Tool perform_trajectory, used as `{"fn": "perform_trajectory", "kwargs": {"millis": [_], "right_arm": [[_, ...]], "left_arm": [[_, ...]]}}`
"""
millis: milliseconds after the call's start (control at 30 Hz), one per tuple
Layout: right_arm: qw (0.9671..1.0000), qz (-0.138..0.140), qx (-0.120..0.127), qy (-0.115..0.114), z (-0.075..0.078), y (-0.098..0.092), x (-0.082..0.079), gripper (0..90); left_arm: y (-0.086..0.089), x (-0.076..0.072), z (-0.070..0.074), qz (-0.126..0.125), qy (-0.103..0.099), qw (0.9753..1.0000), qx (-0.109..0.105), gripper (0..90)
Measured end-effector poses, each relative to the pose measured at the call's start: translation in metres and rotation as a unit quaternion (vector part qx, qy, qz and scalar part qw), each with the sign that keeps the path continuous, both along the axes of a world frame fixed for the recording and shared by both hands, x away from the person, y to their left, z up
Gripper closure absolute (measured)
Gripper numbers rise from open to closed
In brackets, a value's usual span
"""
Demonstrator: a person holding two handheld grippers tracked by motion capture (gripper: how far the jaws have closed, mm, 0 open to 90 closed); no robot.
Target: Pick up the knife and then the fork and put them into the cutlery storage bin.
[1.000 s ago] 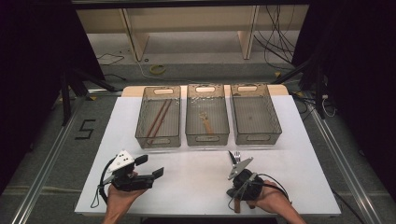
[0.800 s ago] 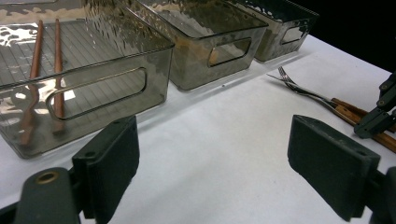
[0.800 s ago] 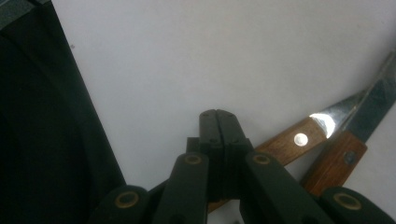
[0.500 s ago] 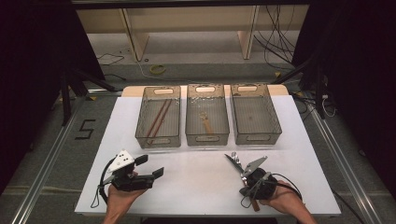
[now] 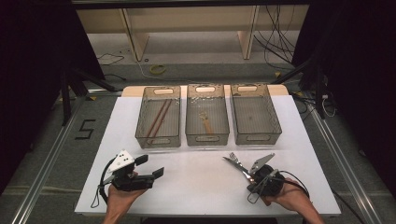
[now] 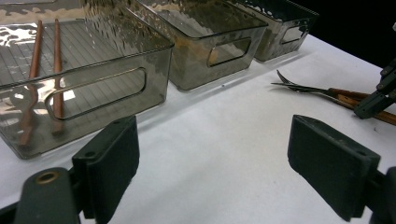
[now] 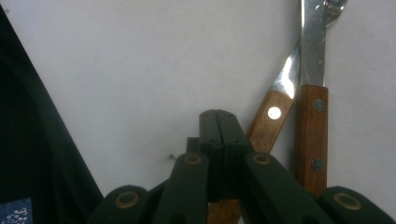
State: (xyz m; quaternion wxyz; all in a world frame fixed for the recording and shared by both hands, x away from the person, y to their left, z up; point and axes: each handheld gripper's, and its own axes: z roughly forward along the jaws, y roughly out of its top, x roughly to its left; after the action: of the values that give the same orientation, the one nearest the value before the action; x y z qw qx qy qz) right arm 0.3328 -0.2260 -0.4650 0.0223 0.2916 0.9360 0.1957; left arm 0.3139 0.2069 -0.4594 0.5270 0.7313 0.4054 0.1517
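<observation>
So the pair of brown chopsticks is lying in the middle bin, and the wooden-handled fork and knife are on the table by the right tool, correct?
Not quite. The chopsticks lie in the left bin, not the middle one; the high view shows this. The middle bin holds a different, small light-coloured item. The rest stands: the fork and knife lie on the table by the right tool.

A laboratory recording bay. A white table (image 5: 196,182) stands on grey carpet between floor rails (image 5: 44,163), with black curtains (image 5: 28,60) left and right. At the far side, loose cables (image 5: 275,35) lie under a bare wooden bench (image 5: 187,18). A black numeral "5" (image 5: 85,129) marks the floor at left.
</observation>
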Motion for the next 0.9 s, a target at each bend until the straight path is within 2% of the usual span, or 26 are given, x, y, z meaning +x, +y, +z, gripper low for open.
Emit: {"fn": "perform_trajectory", "kwargs": {"millis": [367, 433, 500, 567, 600, 733, 900], "right_arm": [[0.9999, -0.009, -0.014, -0.003, 0.003, -0.004, 0.003, 90.0], [0.9999, -0.009, -0.004, -0.014, 0.008, -0.006, 0.003, 89.7], [0.9997, -0.01, 0.013, -0.019, 0.017, -0.009, 0.003, 82.8], [0.9992, -0.013, 0.022, -0.032, 0.025, -0.011, 0.004, 80.0], [0.9988, -0.017, 0.023, -0.039, 0.028, -0.012, 0.005, 75.5], [0.9981, -0.028, 0.012, -0.054, 0.035, -0.016, 0.012, 60.6], [0.9983, -0.035, 0.005, -0.046, 0.036, -0.018, 0.023, 46.8]], "left_arm": [[0.0, 0.0, 0.0, 0.0, -0.002, 1.0, -0.002, 16.3], [0.0, 0.0, 0.0, 0.0, -0.001, 1.0, -0.001, 16.3], [-0.001, 0.0, 0.0, 0.0, -0.002, 1.0, -0.001, 16.3], [-0.001, 0.0, 0.0, 0.0, -0.001, 1.0, -0.002, 16.3], [-0.001, 0.0, 0.0, 0.001, -0.002, 1.0, -0.002, 16.3], [-0.001, 0.001, 0.0, 0.0, -0.002, 1.0, -0.001, 16.3], [-0.001, 0.001, 0.0, 0.0, -0.002, 1.0, -0.002, 16.2]]}}
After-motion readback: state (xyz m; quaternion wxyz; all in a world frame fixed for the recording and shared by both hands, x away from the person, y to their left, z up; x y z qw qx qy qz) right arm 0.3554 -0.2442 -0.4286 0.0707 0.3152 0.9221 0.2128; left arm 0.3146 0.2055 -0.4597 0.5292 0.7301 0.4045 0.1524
